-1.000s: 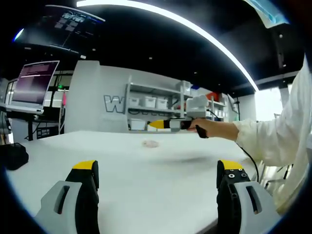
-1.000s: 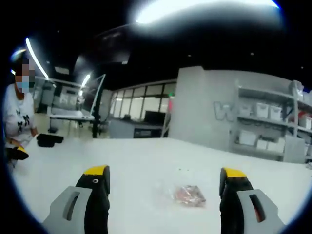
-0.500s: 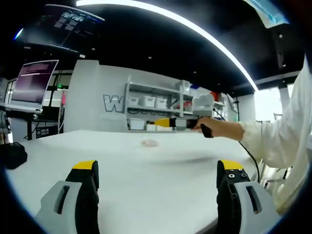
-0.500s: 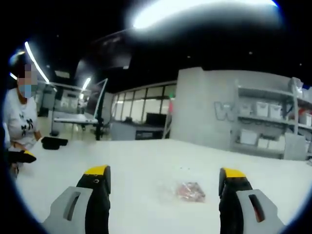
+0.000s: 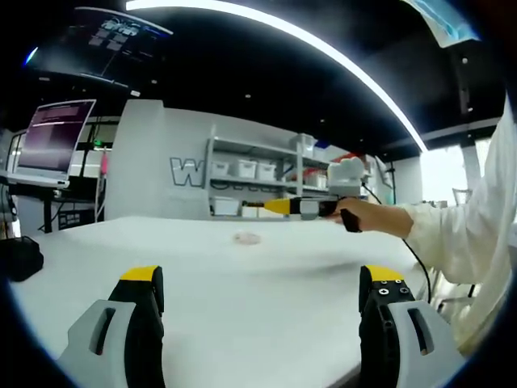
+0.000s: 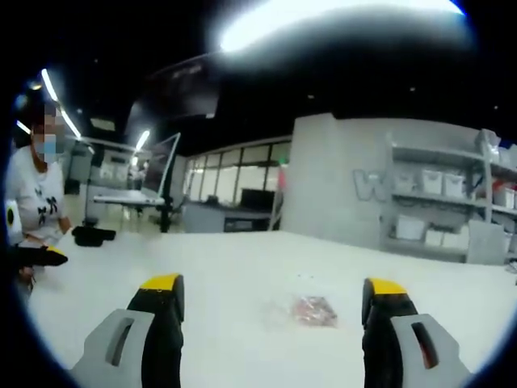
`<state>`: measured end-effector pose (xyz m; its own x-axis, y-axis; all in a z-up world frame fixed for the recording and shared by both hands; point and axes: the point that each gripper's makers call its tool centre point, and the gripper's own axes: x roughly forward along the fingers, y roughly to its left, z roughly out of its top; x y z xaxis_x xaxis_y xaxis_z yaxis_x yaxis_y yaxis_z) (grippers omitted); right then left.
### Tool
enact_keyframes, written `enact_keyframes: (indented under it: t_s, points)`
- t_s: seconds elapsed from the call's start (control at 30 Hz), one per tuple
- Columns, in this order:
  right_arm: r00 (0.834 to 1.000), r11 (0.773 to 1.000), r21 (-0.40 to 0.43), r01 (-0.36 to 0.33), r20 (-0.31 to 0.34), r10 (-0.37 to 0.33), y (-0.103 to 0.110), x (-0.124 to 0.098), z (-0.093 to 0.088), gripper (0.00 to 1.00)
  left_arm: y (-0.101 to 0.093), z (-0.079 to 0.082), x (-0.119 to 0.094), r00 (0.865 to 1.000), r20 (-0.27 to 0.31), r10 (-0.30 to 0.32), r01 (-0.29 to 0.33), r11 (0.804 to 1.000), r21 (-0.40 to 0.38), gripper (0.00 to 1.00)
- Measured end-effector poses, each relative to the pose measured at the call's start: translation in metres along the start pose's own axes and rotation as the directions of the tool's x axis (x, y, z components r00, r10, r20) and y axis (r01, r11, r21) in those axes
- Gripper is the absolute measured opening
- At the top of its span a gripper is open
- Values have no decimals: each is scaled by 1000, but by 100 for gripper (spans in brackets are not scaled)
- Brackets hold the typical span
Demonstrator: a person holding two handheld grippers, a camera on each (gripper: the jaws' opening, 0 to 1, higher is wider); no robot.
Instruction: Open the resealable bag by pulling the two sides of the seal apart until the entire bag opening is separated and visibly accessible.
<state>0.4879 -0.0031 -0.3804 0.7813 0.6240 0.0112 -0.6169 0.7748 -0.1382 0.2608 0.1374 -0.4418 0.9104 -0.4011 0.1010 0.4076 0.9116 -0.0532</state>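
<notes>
A small clear resealable bag [image 6: 313, 309] with reddish contents lies flat on the white table [image 6: 242, 267], ahead of my right gripper [image 6: 272, 288] and a little right of centre between its jaws. That gripper is open and holds nothing. In the left gripper view the bag [image 5: 248, 238] is a small patch far out on the table [image 5: 242, 299]. My left gripper [image 5: 260, 279] is open and empty, well short of the bag. The right gripper [image 5: 292, 208] comes into that view from the right, held by a hand [image 5: 359, 217] in a white sleeve, above and to the right of the bag.
A black box [image 5: 20, 257] sits at the table's left edge, below a monitor [image 5: 58, 137]. Shelves with white bins [image 5: 258, 171] line the grey wall behind. A person in white [image 6: 32, 202] stands at the left of the right gripper view, near a black object [image 6: 93, 235].
The right gripper and its hand have drifted to the right in the left gripper view. In the right gripper view the bag sits slightly higher, from the camera's own move. Both grippers stay open.
</notes>
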Motion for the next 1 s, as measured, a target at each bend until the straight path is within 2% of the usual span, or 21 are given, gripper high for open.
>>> enact_keyframes:
  t_s: [0.53, 0.8, 1.0]
  points:
    - [1000, 1000, -12, -7, 20, 7, 9, -21, -1, 91, 1, -1, 0, 1000, 1, 2, -2, 1000, -3, 99]
    - [1000, 1000, 7, 3, 9, -3, 8, -36, -10, 90, 1, -2, 0, 1000, -1, 4, -4, 1000, -4, 99]
    - [1000, 1000, 3, 3, 25, -3, 12, -49, -6, 90, 1, -2, 0, 1000, -3, 6, -6, 1000, -5, 99]
